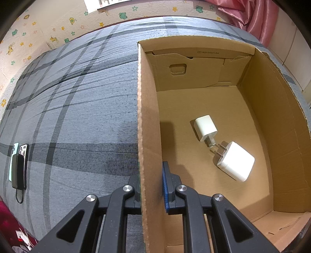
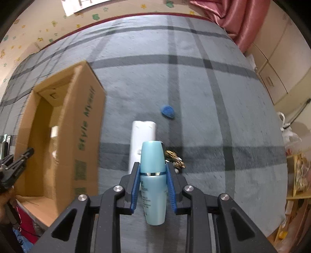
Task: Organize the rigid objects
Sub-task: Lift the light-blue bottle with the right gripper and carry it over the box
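Between the blue pads of the right gripper [image 2: 153,169] sits a pale blue bottle [image 2: 153,181], pinched at its silver band with the rounded cap pointing away from the camera and the printed body running back toward it; the bottle hangs clear above the grey checked bedcover [image 2: 213,116]. Just beyond the bottle, lying flat on the cover, is a white oblong object [image 2: 142,134], and just right of the bottle's cap a small gold-coloured item [image 2: 175,158] lies on a dark stripe, too blurred to identify. Farther out on the cover rests a small blue object [image 2: 167,111], well apart from the rest. To the left in this view stands the open cardboard box [image 2: 85,124] with green print on its outer wall. The left gripper [image 1: 151,186] pinches the box's near side wall: one finger is outside the wall, the blue pad [image 1: 166,188] of the other lies against its inner face. On the box floor lie two white plug adapters, a smaller charger [image 1: 204,127] and a larger charger [image 1: 236,161], their prongs pointing toward each other and nearly touching. Outside the box, at the far left of the left wrist view, two phones [image 1: 20,150] lie side by side on the cover with a dark power bank [image 1: 19,171] resting over them, its short cable looping below. A wall with cartoon animal prints [image 1: 58,25] and a pink curtain [image 1: 258,17] stand behind the bed.
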Demonstrator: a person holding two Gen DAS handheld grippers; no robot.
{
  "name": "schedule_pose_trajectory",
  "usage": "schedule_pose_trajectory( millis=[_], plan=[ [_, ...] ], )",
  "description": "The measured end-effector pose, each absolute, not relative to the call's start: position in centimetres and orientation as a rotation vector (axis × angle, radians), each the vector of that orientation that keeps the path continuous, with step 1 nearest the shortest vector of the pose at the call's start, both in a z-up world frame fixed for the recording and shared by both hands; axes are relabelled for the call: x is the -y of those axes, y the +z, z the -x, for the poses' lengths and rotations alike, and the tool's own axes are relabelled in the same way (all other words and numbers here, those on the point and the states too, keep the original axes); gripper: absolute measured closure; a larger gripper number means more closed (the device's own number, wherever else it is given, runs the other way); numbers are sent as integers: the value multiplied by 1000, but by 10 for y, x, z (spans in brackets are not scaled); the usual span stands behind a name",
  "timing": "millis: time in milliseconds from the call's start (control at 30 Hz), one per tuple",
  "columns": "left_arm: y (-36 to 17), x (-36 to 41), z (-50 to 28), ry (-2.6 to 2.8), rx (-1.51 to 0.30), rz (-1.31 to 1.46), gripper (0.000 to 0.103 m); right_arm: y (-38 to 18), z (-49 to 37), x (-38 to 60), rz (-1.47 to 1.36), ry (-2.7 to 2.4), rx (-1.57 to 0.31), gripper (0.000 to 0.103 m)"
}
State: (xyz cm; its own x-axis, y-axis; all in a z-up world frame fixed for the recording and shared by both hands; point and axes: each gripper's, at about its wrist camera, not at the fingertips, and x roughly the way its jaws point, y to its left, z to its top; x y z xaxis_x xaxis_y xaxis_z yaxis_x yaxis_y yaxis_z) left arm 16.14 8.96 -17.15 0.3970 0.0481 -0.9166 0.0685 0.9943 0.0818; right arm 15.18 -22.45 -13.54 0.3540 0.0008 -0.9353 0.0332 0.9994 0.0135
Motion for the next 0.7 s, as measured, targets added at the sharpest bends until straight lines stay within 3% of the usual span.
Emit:
schedule_pose_trajectory(
  millis=[700],
  plan=[
    [-172,-93,-161,-24,-1164,-105,89,-89,-203,115,39,165,-1131,76]
  ],
)
